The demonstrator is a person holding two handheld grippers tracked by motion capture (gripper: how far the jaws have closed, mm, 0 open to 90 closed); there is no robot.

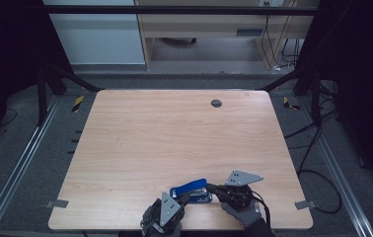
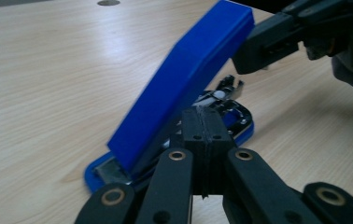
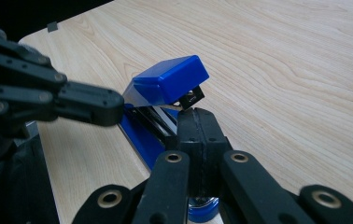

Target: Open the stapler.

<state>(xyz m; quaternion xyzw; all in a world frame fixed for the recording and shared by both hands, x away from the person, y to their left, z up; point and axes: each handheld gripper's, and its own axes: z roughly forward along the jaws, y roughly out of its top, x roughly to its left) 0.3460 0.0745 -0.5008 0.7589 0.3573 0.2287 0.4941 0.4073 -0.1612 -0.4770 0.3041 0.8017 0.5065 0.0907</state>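
A blue stapler (image 1: 192,189) lies near the table's front edge with its blue top (image 2: 184,88) tilted up off its base (image 3: 142,135), so the metal magazine (image 2: 221,100) shows. My left gripper (image 1: 183,197) is shut with nothing between its fingertips (image 2: 205,126), which sit against the stapler's side below the raised top. My right gripper (image 1: 212,188) is also shut and holds nothing; its tip (image 3: 198,122) rests at the raised end of the top (image 3: 170,79). From the left gripper view, the right gripper (image 2: 258,46) touches that end.
The stapler sits on a light wooden table (image 1: 174,133) with a round cable hole (image 1: 216,103) at the back. Small metal brackets (image 1: 56,203) (image 1: 304,204) stick out at the front corners. Gloved hands (image 1: 241,210) hold both grippers at the front edge.
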